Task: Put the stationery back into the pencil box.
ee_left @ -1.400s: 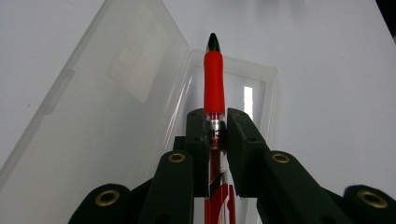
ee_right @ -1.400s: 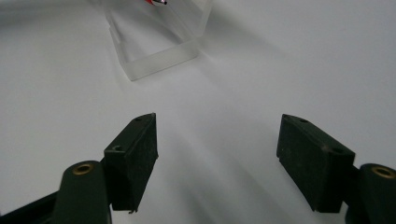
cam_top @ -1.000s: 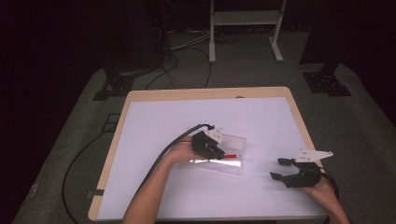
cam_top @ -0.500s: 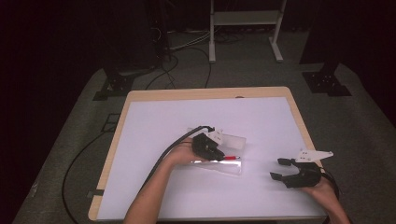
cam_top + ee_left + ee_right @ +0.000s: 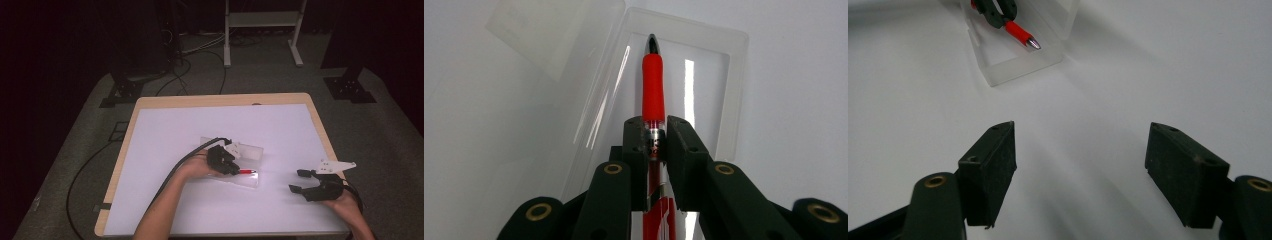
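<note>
A red pen (image 5: 653, 85) with a silver tip is clamped between the jaws of my left gripper (image 5: 655, 142), which is shut on it. The pen (image 5: 246, 171) hangs over the tray of a clear plastic case (image 5: 250, 181) lying open on the white table; its lid (image 5: 250, 150) lies behind the hand. In the right gripper view the pen (image 5: 1020, 34) points out of the left gripper over the case (image 5: 1018, 62). My right gripper (image 5: 299, 180) rests open at the front right, empty, well apart from the case. Its fingers (image 5: 990, 162) stand wide over bare table.
The white table top (image 5: 175, 130) has a wooden rim (image 5: 220, 100). A black cable (image 5: 170, 175) trails from the left gripper along the forearm. Beyond the table, on the grey floor, stand a white metal frame (image 5: 260, 30) and dark stands with cables.
The left gripper with the red pen has edged slightly toward the front of the case. The right gripper has stayed in place.
</note>
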Demonstrator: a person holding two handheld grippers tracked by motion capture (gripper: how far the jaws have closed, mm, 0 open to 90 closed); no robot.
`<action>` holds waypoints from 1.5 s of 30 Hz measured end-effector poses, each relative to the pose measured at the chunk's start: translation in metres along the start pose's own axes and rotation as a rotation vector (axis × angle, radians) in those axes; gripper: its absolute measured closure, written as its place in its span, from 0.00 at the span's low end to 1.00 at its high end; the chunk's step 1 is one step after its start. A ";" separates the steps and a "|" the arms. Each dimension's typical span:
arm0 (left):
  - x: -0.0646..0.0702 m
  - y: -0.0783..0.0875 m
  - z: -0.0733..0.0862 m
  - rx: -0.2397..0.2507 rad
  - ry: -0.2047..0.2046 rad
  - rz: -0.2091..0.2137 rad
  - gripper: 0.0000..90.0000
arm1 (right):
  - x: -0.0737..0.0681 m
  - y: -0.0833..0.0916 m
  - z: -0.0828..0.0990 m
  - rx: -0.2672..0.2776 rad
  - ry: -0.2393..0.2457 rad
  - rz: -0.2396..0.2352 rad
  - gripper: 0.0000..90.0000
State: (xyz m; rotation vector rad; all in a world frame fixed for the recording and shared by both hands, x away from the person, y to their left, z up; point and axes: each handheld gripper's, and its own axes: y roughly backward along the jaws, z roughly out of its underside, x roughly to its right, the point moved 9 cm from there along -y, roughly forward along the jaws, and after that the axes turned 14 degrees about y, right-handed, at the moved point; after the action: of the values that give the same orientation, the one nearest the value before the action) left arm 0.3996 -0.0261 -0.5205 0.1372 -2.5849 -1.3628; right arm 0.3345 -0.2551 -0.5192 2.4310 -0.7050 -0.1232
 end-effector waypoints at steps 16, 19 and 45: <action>0.000 -0.003 0.003 -0.015 -0.007 -0.003 0.87 | 0.001 -0.001 0.001 -0.002 -0.009 0.000 0.31; 0.000 -0.002 0.002 -0.012 -0.009 -0.009 0.87 | 0.000 -0.001 0.001 -0.003 -0.008 0.001 0.31; 0.015 0.026 0.001 0.096 0.019 0.010 0.67 | 0.000 0.000 0.000 -0.001 -0.006 0.005 0.31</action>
State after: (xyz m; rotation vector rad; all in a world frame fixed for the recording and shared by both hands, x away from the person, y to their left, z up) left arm 0.3850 -0.0127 -0.4973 0.1514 -2.6327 -1.2285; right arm 0.3343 -0.2551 -0.5187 2.4288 -0.7142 -0.1290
